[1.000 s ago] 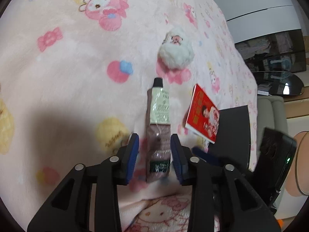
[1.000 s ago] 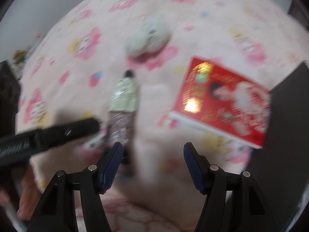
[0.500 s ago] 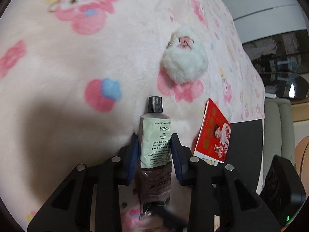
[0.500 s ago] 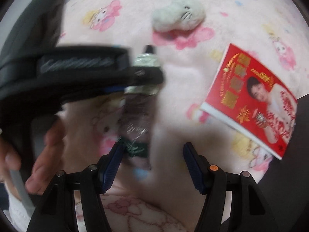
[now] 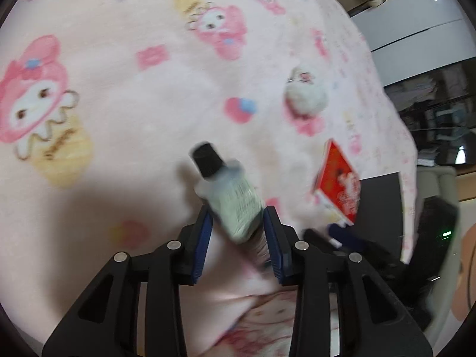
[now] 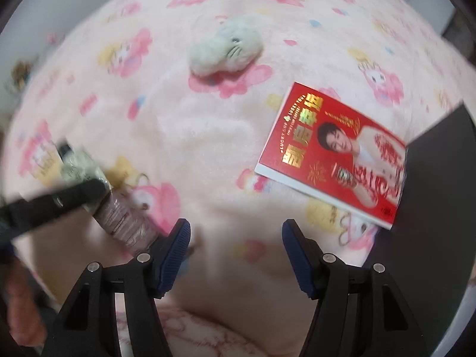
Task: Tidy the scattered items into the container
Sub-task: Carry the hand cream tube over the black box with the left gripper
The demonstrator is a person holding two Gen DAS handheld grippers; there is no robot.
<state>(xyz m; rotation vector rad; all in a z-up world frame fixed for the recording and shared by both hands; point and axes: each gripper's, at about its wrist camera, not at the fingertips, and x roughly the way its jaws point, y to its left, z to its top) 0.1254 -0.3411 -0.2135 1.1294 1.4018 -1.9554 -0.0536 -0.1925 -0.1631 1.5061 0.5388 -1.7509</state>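
Observation:
A pale-green tube with a black cap [image 5: 235,205] sits between the blue pads of my left gripper [image 5: 238,223], tilted with its cap up and to the left, just above the pink blanket. The jaws are opening slightly while both pads still touch it. In the right wrist view the tube [image 6: 125,223] hangs at the left under a black finger [image 6: 59,205]. My right gripper [image 6: 236,238] stands open over bare blanket. A red booklet [image 6: 333,154] lies flat to the right, its corner against a black container panel [image 6: 440,193]. A white plush toy [image 6: 226,47] lies farther off.
The cartoon-print blanket [image 5: 119,119] covers the whole surface. In the left wrist view the red booklet [image 5: 337,184], plush toy [image 5: 306,98] and black panel [image 5: 380,205] lie to the right. A white cabinet [image 5: 416,15] and dark glass shelves stand past the bed's edge.
My left gripper slid forward along the lying tube, closed on its pale upper part and lifted it with the cap tilted left. The right gripper stayed open and barely moved.

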